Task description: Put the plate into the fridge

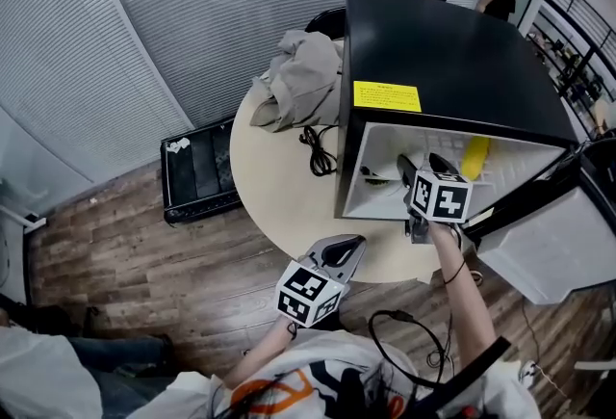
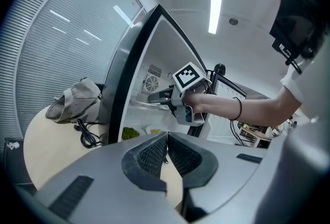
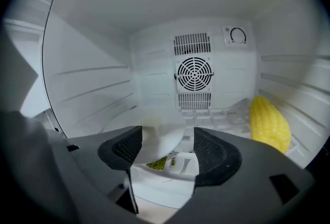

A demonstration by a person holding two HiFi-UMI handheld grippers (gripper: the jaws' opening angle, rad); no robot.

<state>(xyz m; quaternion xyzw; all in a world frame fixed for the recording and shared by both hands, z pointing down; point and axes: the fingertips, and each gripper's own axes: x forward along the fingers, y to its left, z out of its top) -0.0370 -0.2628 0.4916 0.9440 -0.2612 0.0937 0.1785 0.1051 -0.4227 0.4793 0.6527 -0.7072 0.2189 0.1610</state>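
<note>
The black mini fridge (image 1: 452, 61) stands on the round table (image 1: 279, 191) with its door (image 1: 549, 244) swung open to the right. My right gripper (image 3: 162, 138) reaches into the white interior and is open. A white plate (image 3: 161, 130), blurred, lies between its jaws over the shelf, and the pads (image 3: 216, 153) stand clear of it. From the head view the right gripper (image 1: 409, 171) is at the fridge mouth. My left gripper (image 1: 351, 248) hangs shut and empty over the table's front edge; in its own view the left gripper (image 2: 166, 153) points at the fridge.
A yellow corn cob (image 3: 269, 122) lies at the fridge's right wall, and green food (image 3: 157, 162) sits lower down. A grey cloth (image 1: 298, 80) and a black cable (image 1: 318, 152) lie on the table left of the fridge. A black case (image 1: 197, 167) rests on the floor.
</note>
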